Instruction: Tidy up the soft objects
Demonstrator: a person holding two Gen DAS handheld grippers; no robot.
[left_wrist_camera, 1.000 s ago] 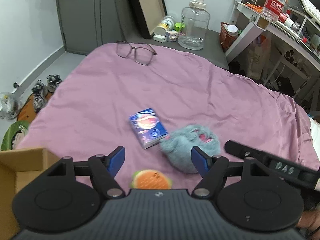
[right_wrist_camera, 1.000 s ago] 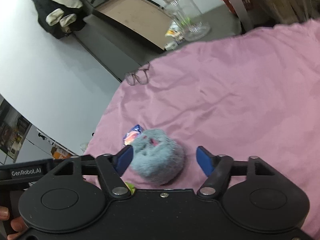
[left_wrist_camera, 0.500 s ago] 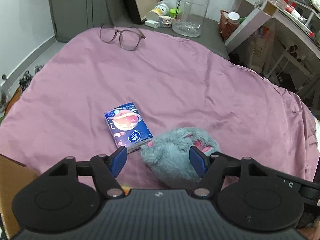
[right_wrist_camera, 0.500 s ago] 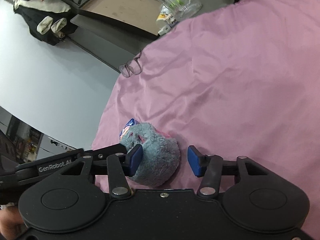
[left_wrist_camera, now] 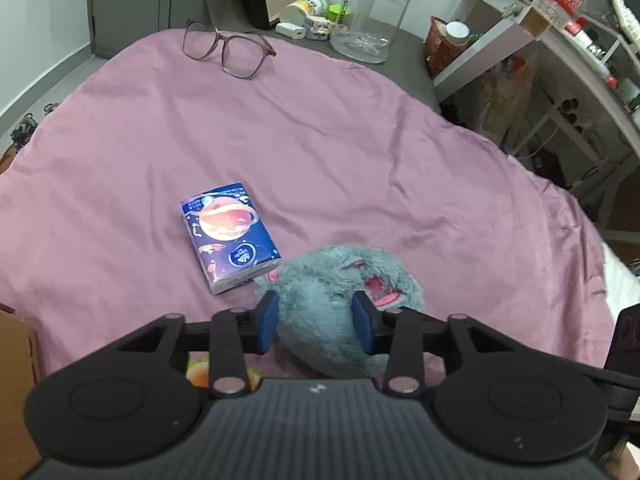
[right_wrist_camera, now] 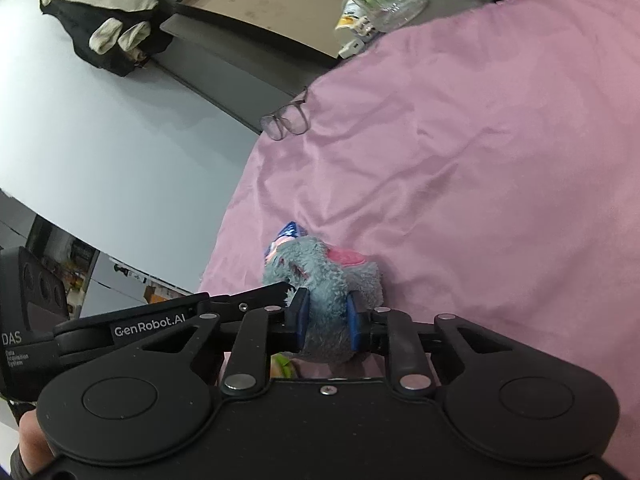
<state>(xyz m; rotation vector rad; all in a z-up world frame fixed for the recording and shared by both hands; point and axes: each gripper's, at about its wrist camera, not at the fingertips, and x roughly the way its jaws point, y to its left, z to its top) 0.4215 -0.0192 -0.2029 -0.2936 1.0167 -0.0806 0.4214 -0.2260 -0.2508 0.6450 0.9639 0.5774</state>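
Soft even indoor light, fisheye-warped edges, slight blur

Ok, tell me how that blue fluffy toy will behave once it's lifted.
The plush toy probably squashes easily: both the left gripper and right gripper are closing on it and the fur bulges around the pads. It looks light, likely sagging between two grips. Fur may slip somewhat.

The pink bedspread (left_wrist_camera: pixel 360 168) is free over most of its width beyond the plush toy (left_wrist_camera: pixel 340 304). The tissue pack (left_wrist_camera: pixel 230 236) lies just beside the toy on its left and narrows the passage there. The glasses (left_wrist_camera: pixel 228 48) lie at the far edge, well apart. A cardboard box (left_wrist_camera: pixel 16 360) blocks the near left corner.
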